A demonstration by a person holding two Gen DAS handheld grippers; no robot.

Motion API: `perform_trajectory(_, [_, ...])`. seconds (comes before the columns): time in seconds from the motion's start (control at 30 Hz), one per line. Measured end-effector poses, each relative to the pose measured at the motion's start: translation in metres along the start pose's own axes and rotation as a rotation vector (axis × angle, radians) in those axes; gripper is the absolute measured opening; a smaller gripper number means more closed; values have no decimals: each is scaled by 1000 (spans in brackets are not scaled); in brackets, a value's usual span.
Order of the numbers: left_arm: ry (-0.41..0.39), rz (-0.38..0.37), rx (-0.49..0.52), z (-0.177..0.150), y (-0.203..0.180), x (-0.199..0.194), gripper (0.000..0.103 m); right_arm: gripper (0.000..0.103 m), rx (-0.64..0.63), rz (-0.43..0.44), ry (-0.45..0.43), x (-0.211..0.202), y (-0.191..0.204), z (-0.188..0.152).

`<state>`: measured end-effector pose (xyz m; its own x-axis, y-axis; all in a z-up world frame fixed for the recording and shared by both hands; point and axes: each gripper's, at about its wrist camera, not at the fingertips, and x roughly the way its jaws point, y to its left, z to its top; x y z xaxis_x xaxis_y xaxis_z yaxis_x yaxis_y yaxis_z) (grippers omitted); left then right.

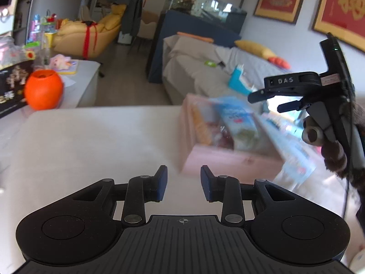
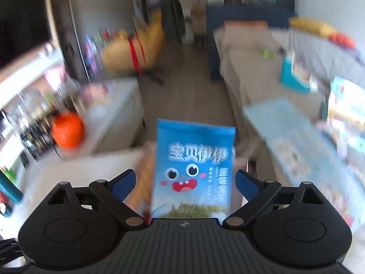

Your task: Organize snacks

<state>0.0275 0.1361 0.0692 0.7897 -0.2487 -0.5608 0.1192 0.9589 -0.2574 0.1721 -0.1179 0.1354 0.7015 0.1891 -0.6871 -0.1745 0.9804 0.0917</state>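
Note:
An open pink box (image 1: 228,162) of snacks sits on the white table (image 1: 91,141), right of my left gripper (image 1: 183,183). That gripper hovers low over bare tabletop, its blue pads a little apart with nothing between them. A blue snack bag with a cartoon face (image 2: 196,159) stands upright between the wide-spread fingers of my right gripper (image 2: 184,175); neither pad touches it. In the left wrist view the right gripper (image 1: 271,101) hangs above the box, where a blue bag (image 1: 237,118) stands among other blurred packets.
An orange round jar (image 1: 43,89) stands at the table's far left beside a dark printed box (image 1: 11,86). A light blue flat pack (image 1: 294,150) lies right of the pink box. A grey sofa (image 1: 194,64) sits beyond the table. A fuzzy brown sleeve (image 1: 335,157) holds the right gripper.

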Motion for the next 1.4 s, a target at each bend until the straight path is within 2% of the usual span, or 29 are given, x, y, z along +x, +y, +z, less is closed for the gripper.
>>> perform_trajectory(0.13, [27, 61, 27, -30, 7, -10, 35, 94, 55, -6, 31, 15, -13, -36])
perform_trajectory(0.23, [56, 87, 48, -54, 4, -12, 36, 94, 78, 53, -10, -7, -16, -77])
perform_trajectory(0.37, [88, 97, 72, -79, -13, -4, 36, 95, 3, 95, -50, -36, -1, -135])
perform_trajectory(0.4, [103, 93, 67, -82, -17, 0, 37, 95, -18, 93, -43, -38, 3, -150])
perform_trajectory(0.5, [82, 123, 112, -88, -34, 7, 45, 95, -65, 46, 8, -35, 18, -185])
perform_trajectory(0.63, [64, 151, 140, -93, -50, 16, 64, 95, -64, 13, 51, -31, 28, -219])
perform_trajectory(0.67, [55, 159, 136, -94, -53, 18, 66, 96, -63, 3, 52, -28, 28, -224])
perform_trajectory(0.73, [35, 184, 124, -96, -57, 21, 68, 103, -83, -49, 10, -30, 31, -232])
perform_trajectory(0.87, [23, 244, 160, -97, -67, 27, 69, 103, -39, -70, 5, -31, 27, -235])
perform_trajectory(1.1, [21, 242, 156, -96, -65, 27, 69, 103, -50, -87, -79, -31, 26, -243])
perform_trajectory(1.4, [20, 241, 152, -95, -64, 29, 71, 103, -32, -71, -77, -31, 27, -241])
